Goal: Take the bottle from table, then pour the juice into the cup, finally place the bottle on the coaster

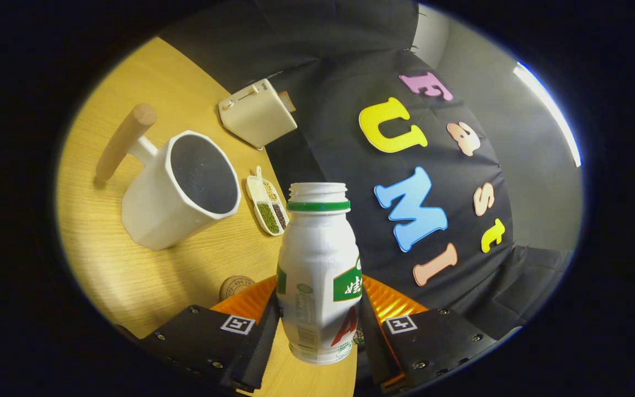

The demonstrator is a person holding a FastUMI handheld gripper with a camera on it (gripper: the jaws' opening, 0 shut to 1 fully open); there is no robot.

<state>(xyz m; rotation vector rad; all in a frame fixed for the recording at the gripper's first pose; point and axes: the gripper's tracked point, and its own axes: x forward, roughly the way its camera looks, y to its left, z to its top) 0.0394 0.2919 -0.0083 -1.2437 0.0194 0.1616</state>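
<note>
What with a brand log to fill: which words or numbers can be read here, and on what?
bottle, gripped by both fingers of the gripper: label print partly turned away, too small to read.
coaster: rim lettering too blurred to read.
cream appliance: small mark, unreadable.
finger tags: square patterns, no words.

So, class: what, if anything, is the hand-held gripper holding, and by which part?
The hand-held gripper holds the white bottle, its fingers pressing on opposite sides of the lower body. The open neck is free above them.
</note>
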